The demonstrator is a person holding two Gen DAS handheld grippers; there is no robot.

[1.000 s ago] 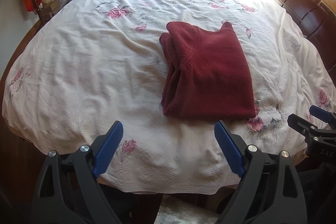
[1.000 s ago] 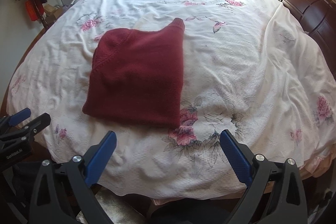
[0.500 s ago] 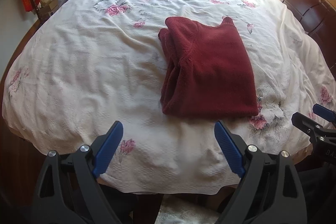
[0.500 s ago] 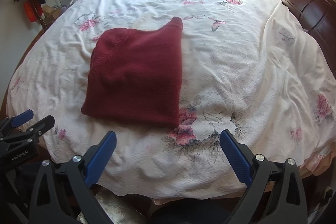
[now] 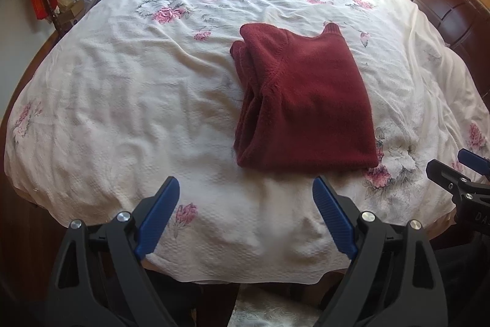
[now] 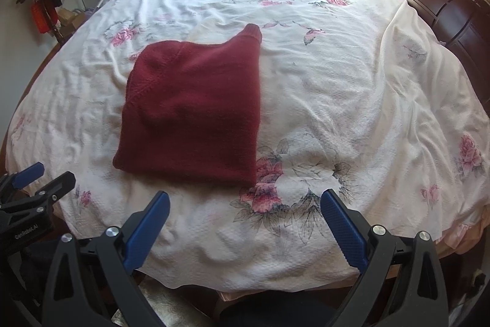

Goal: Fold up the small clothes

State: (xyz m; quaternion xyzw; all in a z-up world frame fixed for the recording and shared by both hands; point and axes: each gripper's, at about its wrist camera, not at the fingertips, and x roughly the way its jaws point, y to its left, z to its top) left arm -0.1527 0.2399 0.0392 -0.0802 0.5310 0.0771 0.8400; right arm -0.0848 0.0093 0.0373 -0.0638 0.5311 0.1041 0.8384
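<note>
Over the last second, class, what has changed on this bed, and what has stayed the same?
Very little changed. Both cameras drifted slightly, so the folded red sweater sits a touch lower in each view. Nothing was gripped or released: the left gripper and right gripper stay open, held short of the sweater on the floral bedspread.

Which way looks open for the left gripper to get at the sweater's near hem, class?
Probably straight ahead: the left gripper is open and holds nothing, and only bare bedspread lies between it and the folded sweater. The right gripper sits off to the side, clear of that path.
</note>
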